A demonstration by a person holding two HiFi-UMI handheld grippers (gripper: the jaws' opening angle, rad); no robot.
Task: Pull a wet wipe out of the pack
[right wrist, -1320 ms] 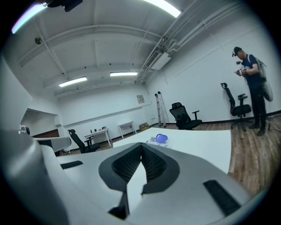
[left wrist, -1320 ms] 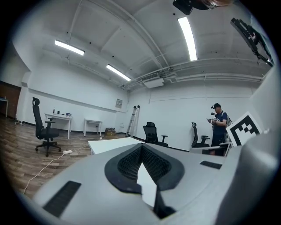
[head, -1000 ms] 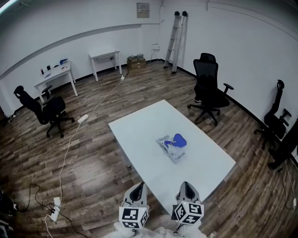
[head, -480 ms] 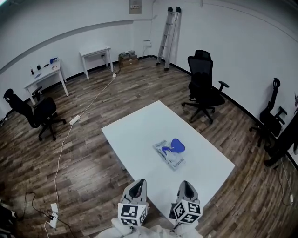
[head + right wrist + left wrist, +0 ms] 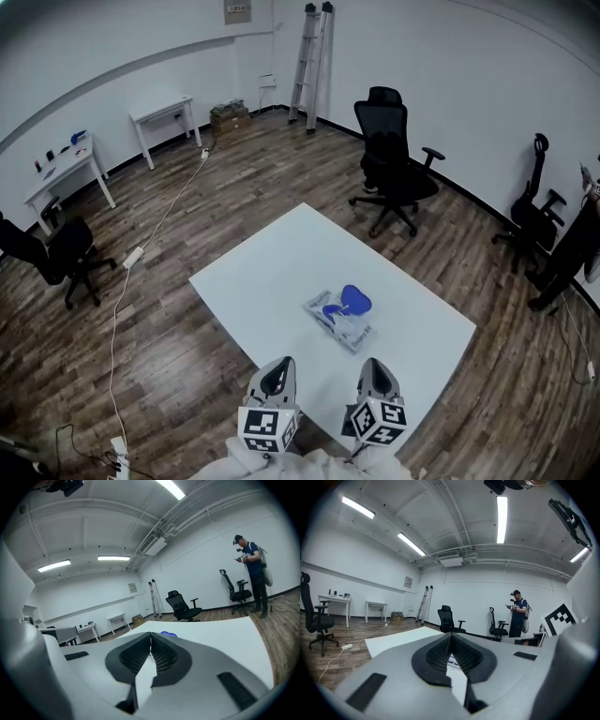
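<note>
Pale grey moulded shells clothe the left gripper [image 5: 277, 370] and the right gripper [image 5: 374, 368]; black ribbed pads [image 5: 436, 656] line the jaws, set in dark oval surrounds; each gripper carries a white cube [image 5: 270, 433] printed with black square markers; beneath, what appears to be a whitish sleeve [image 5: 309, 465].

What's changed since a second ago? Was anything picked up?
Nothing was taken or let go. The view swung, so the room slid left and the white rectangular table looks slightly nearer. The clear wet-wipe pack with a blue lid lies where it was, untouched. The left gripper and right gripper stay shut, empty, short of it.
</note>
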